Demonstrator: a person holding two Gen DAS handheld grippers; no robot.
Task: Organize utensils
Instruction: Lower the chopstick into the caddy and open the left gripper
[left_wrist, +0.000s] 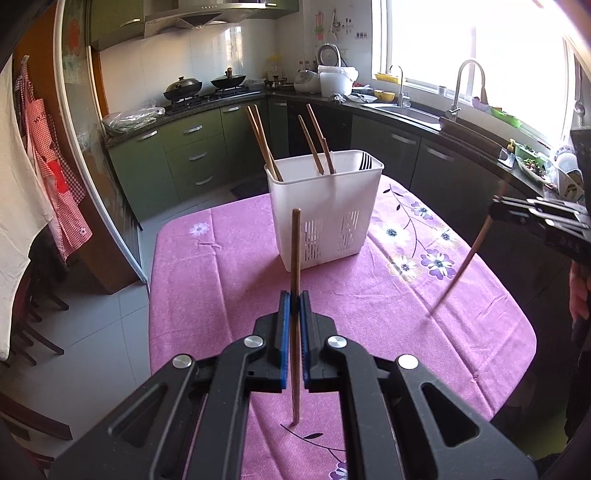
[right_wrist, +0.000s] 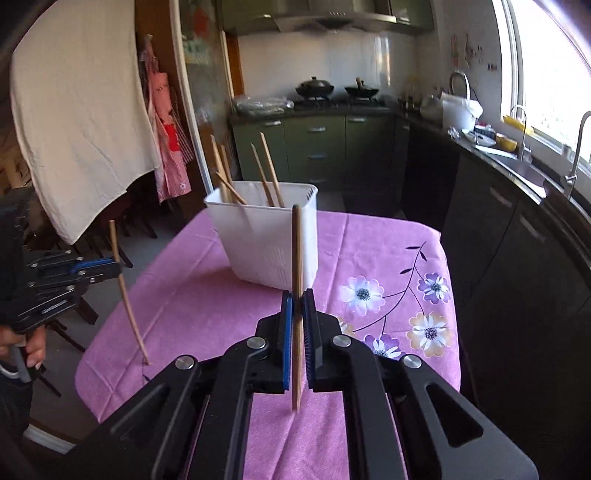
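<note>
Above the pink-clothed bench, the left gripper has its fingers clamped on an upright chopstick. The right gripper pinches another chopstick, near the white utensil basket holding more.

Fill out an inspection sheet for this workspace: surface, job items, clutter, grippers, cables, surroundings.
Surface: pink floral tablecloth covers the table, lightly creased.
Job's things: white utensil caddy stands upright on the cloth; wooden chopsticks lean in it, with fork tines at its right end.
Clutter: nothing seen on the cloth.
Grippers: left gripper shut on an upright chopstick; right gripper shut on another chopstick, also upright.
Cables: nothing seen.
Surroundings: green cabinets, two woks on the stove, sink with faucet under a bright window, aprons hanging at the left.
</note>
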